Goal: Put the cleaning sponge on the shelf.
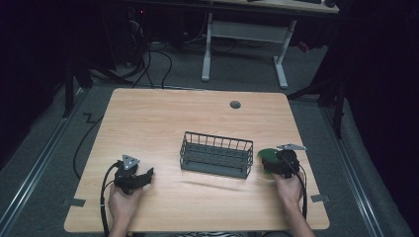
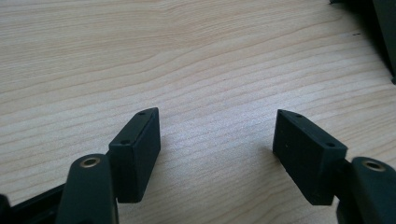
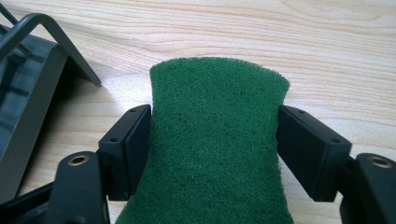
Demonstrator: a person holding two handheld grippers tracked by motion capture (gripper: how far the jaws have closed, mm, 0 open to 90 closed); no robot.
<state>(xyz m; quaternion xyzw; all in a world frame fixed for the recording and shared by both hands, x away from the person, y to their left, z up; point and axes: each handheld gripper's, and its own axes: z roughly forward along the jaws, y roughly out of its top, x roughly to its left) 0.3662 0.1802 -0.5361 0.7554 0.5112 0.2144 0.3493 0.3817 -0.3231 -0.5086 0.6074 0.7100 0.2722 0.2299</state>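
Observation:
A green scouring pad (image 3: 215, 140) is pinched between my right gripper's (image 3: 215, 140) two black jaws, its sides squeezed inward. In the high view the same green pad (image 1: 268, 155) and right gripper (image 1: 276, 165) sit just right of the dark wire basket (image 1: 216, 154), close to the table. My left gripper (image 2: 217, 140) stands open over bare wood with nothing between its jaws. From above, the left gripper (image 1: 141, 178) rests near the table's front left, well apart from the basket.
The basket's corner (image 3: 28, 70) lies close to the left of my right gripper. The wooden table (image 1: 163, 118) has a grey cable grommet (image 1: 235, 104) near its far edge. Beyond it stand a white desk frame (image 1: 244, 44) and floor cables.

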